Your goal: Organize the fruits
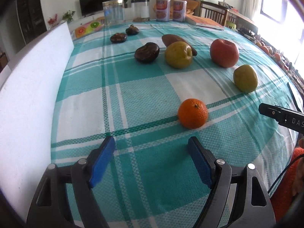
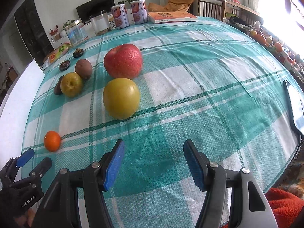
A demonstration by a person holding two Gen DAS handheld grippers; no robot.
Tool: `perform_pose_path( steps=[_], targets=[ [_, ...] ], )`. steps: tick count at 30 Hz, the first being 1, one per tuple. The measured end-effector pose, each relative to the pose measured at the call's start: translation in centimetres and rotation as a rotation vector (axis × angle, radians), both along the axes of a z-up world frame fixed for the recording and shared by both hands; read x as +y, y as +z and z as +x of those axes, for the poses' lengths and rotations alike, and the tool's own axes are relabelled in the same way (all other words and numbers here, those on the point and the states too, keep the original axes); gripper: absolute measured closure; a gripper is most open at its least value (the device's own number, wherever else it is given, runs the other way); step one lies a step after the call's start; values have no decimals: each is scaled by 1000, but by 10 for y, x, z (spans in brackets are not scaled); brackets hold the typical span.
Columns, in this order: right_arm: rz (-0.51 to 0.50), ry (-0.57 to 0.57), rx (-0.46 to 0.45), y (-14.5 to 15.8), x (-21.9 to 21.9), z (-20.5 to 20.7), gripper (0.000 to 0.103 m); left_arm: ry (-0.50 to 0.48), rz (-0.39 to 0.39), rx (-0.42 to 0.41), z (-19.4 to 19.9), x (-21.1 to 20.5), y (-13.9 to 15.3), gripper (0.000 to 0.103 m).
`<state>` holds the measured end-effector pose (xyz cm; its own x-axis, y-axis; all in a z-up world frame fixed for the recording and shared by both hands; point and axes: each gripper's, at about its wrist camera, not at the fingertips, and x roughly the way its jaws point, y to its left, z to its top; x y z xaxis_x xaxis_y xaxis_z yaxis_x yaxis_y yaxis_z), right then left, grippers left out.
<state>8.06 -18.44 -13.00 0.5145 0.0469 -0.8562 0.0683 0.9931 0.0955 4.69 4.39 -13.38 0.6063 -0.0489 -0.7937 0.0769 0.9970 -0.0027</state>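
Note:
On a teal checked tablecloth (image 1: 133, 98) lie an orange (image 1: 192, 113), two yellow-green apples (image 1: 178, 54) (image 1: 245, 77), a red apple (image 1: 224, 52), a brown kiwi (image 1: 176, 39) and three dark wrinkled fruits (image 1: 146, 52). My left gripper (image 1: 152, 146) is open and empty, just short of the orange. My right gripper (image 2: 153, 148) is open and empty, in front of a yellow apple (image 2: 121, 97) with the red apple (image 2: 123, 60) behind it. The orange (image 2: 52, 141) lies at the left, near the left gripper (image 2: 36, 159).
A white board (image 1: 28, 104) borders the table's left edge. Two cans (image 1: 162, 9), glass jars (image 1: 113, 12) and an orange book (image 1: 207, 21) stand at the far edge. A tablet (image 2: 295, 106) lies at the right edge. More fruit (image 2: 264, 38) sits beyond the table.

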Motion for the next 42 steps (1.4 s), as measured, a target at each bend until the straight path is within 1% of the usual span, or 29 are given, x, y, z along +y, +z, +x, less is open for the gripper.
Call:
perform_pose_path(
  steps=[1, 2, 5, 7, 9, 10, 11, 14, 17, 18, 20, 22, 25, 27, 28, 29, 30, 31, 32, 42],
  targets=[
    [-6, 2, -1, 0, 1, 0, 38, 3, 4, -9, -2, 0, -1, 17],
    [-13, 3, -1, -1, 3, 0, 33, 5, 3, -10, -1, 0, -1, 16],
    [-42, 9, 4, -4, 8, 2, 28, 9, 2, -4, 4, 1, -2, 13],
    [-42, -11, -10, 0, 5, -1, 28, 5, 4, -5, 3, 0, -2, 12],
    [-29, -75, -67, 9, -7, -7, 28, 3, 5, -6, 4, 0, -2, 12],
    [-25, -106, -81, 12, -13, -10, 28, 4, 5, -7, 4, 0, -2, 12],
    [-17, -127, -79, 13, -18, -10, 27, 4, 5, -7, 5, 0, -2, 12],
    [7, -143, -25, 5, -24, -4, 27, 4, 5, -7, 5, 0, -2, 12],
    [29, -156, -36, 9, -30, 0, 27, 4, 4, -7, 5, 0, -2, 12],
    [15, -167, -44, 12, -35, 5, 26, 4, 5, -7, 5, 0, -2, 12],
    [-31, -192, -53, 15, -47, 19, 19, 5, 5, -7, 5, 0, -2, 12],
    [-73, -204, -37, 11, -61, 37, 16, 5, 5, -7, 5, 0, -2, 12],
    [-60, -189, 13, -3, -83, 68, 16, 5, 6, -8, 5, 0, -2, 12],
    [-65, -178, -4, -5, -93, 87, 14, 6, 7, -8, 6, 0, -2, 11],
    [-67, -169, -9, -8, -98, 98, 5, 7, 7, -8, 6, 0, -2, 11],
    [-77, -160, -8, -12, -102, 108, 0, 7, 7, -8, 6, 0, -2, 11],
    [-131, -149, -22, -14, -103, 116, 0, 6, 7, -8, 6, 0, -2, 11],
    [-126, -123, -54, -15, -105, 121, 0, 6, 7, -8, 6, 0, -2, 11],
    [-113, -115, -59, -14, -109, 124, 0, 6, 7, -8, 6, 0, -1, 11],
    [-116, -110, -56, -14, -109, 127, 0, 6, 7, -8, 6, 0, -2, 11]
  ],
)
